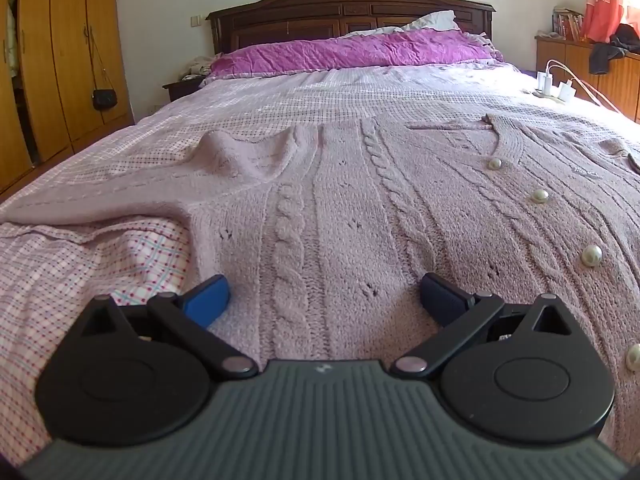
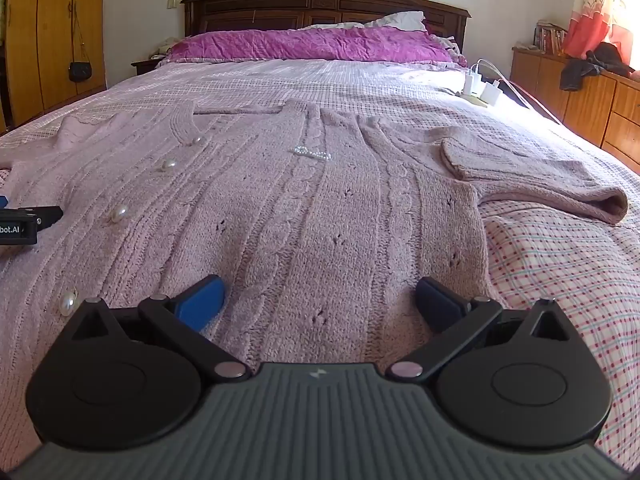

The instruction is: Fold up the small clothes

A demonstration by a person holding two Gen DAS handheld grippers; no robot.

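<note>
- Pink cable-knit cardigan lies face up and spread flat on the bed, hem nearest both cameras; laid out this way, probably ready for a first fold.
- Left tongs apart, empty, low over hem near the garment's left edge.
- Right tongs likewise apart, holding nothing, over hem near the right edge.
- Right sleeve already doubled back; left sleeve bunched.
- Pearl buttons closed down the front.
- Hidden: hem edge under both tool bodies; contact with fabric unclear.
</note>
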